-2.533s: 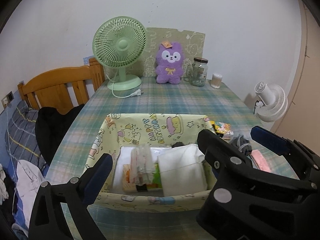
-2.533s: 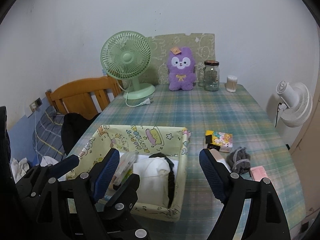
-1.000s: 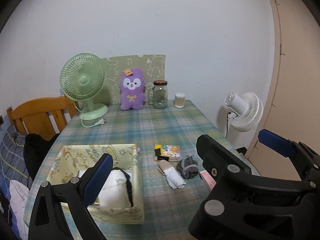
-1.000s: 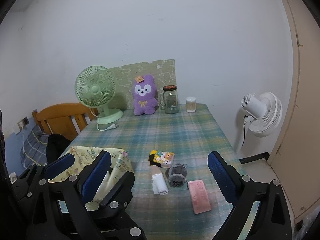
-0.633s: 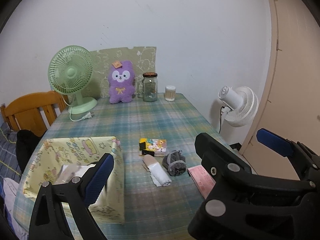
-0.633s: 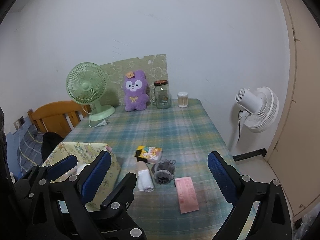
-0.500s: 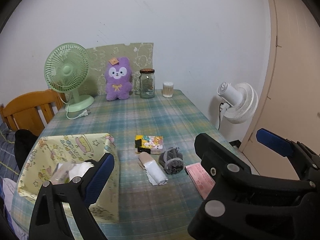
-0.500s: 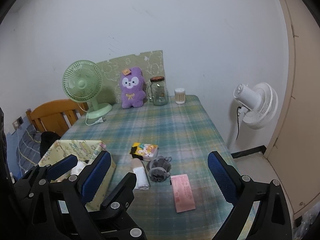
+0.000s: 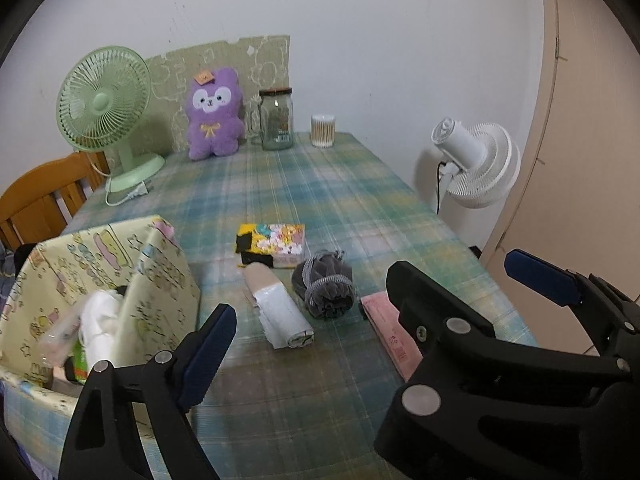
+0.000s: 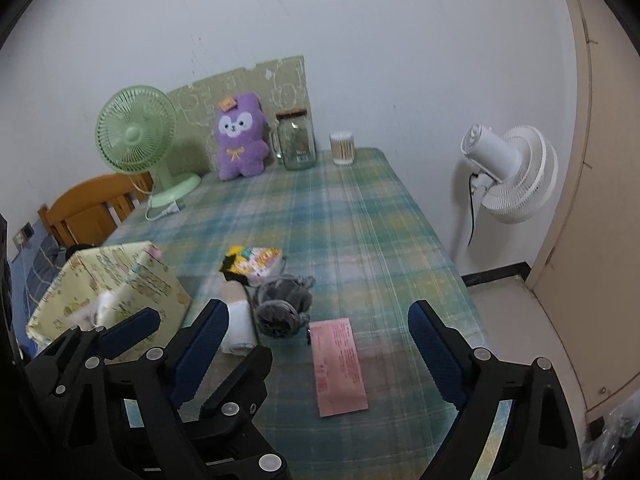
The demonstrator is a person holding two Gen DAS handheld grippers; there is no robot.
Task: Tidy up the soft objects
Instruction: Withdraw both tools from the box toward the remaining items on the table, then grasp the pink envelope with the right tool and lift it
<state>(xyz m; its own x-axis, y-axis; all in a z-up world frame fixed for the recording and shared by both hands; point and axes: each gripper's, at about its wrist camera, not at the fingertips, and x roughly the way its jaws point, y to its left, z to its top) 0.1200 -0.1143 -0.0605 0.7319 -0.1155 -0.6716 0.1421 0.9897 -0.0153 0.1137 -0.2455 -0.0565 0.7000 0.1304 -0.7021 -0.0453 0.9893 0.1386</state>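
Here both sets of tongs, left (image 9: 360,308) and right (image 10: 316,336), are seen wide and empty, jaws lately narrowed slightly. Loose soft items, grey pouch (image 9: 325,285) and white roll (image 9: 280,316), lie on the table (image 9: 320,184) beside the fabric bin (image 9: 100,276).

Risk: the crowded roll could be nudged when the pouch is pinched.

Bin contents are shown in the left view only; the pink packet (image 10: 340,364) is seen whole only in the right.

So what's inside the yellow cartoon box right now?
The yellow box holds white folded cloth and blurred packets. Its near wall and the cloth hide whatever lies deeper.

No legible text anywhere.
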